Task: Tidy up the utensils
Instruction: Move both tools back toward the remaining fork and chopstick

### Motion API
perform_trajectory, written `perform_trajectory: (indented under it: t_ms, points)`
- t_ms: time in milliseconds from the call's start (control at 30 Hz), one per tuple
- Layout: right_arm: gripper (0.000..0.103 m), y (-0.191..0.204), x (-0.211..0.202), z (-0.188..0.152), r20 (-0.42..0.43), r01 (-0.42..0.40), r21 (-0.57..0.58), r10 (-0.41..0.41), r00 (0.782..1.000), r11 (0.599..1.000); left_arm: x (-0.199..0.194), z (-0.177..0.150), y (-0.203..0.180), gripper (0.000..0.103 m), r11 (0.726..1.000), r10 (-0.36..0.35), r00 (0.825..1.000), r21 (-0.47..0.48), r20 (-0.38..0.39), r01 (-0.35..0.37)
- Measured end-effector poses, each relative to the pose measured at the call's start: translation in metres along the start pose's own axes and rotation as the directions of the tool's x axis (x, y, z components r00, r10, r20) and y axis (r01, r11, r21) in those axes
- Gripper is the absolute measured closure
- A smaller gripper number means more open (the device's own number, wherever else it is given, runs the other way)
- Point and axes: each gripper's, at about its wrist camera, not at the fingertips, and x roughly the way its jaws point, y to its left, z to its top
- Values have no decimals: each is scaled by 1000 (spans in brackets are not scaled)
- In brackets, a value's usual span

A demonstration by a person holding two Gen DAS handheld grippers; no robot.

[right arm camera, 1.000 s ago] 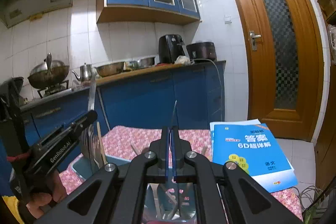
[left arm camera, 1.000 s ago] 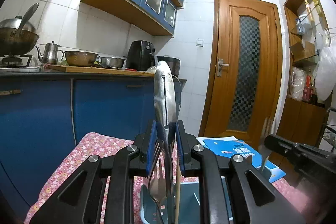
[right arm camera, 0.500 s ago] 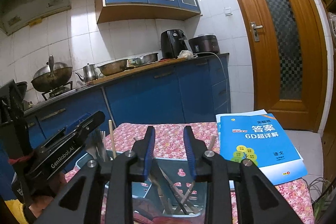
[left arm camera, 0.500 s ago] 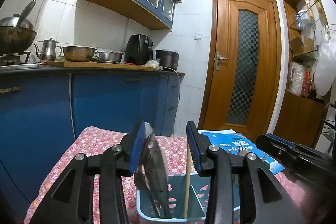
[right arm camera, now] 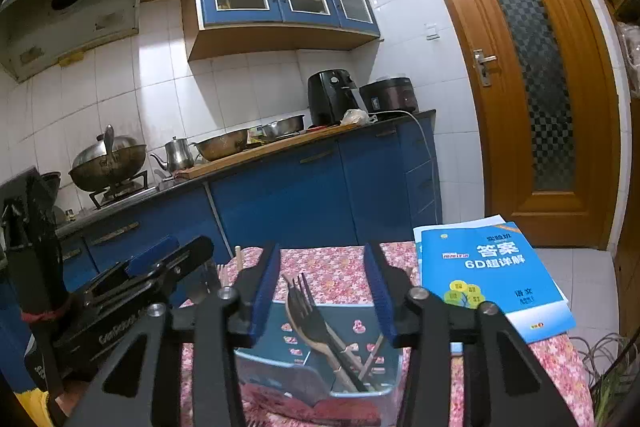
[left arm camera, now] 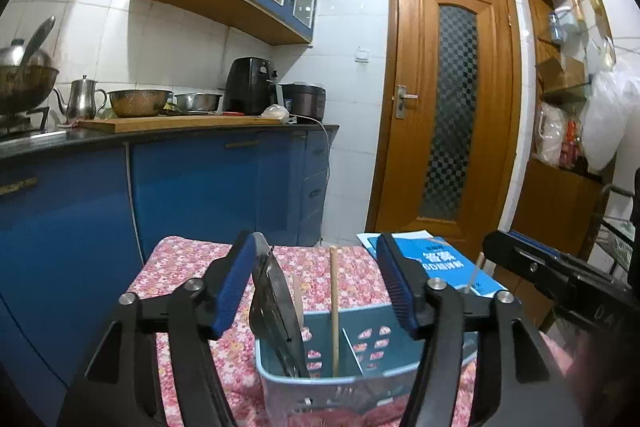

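Observation:
A light blue utensil basket with compartments stands on a floral-cloth table. In the left wrist view a metal spatula leans in its left compartment beside a wooden chopstick. My left gripper is open just above them, holding nothing. In the right wrist view the basket holds a dark fork, a wooden spoon and chopsticks. My right gripper is open above the fork and empty.
A blue booklet lies on the table's right side. Blue kitchen cabinets with pots stand behind. A wooden door is at the back right. The left gripper's body sits close on the right gripper's left.
Both grippers opened. The left let the metal spatula go into the basket. The right let the fork go into the basket. Both have drawn back a little.

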Motion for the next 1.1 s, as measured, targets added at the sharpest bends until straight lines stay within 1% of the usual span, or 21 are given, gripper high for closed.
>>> perform_trajectory:
  t_ms: [33, 233, 433, 667, 833, 1100]
  points:
    - [48, 0, -2, 0, -8, -8, 12, 8, 1000, 1000, -3, 1, -2, 36, 1000, 3, 1000, 6, -4, -3]
    - [37, 0, -19, -6, -21, -18, 42, 19, 1000, 999, -26, 2, -10, 30, 1000, 19, 1000, 22, -22, -18]
    - [32, 5, -38, -14, -32, -15, 45, 16, 999, 999, -45, 0, -10, 29, 999, 36, 996, 12, -77, -35]
    - [30, 6, -58, -23, -52, 12, 50, -10, 999, 999, -63, -8, -8, 29, 999, 46, 992, 4, -117, -46]
    - [29, 4, -73, -33, -72, 37, 52, -34, 997, 998, -74, -15, -9, 29, 998, 57, 988, 16, -147, -55]
    - [29, 0, -90, -49, -104, 51, 72, -44, 994, 996, -91, -32, -11, 29, 997, 70, 978, 24, -198, -67]
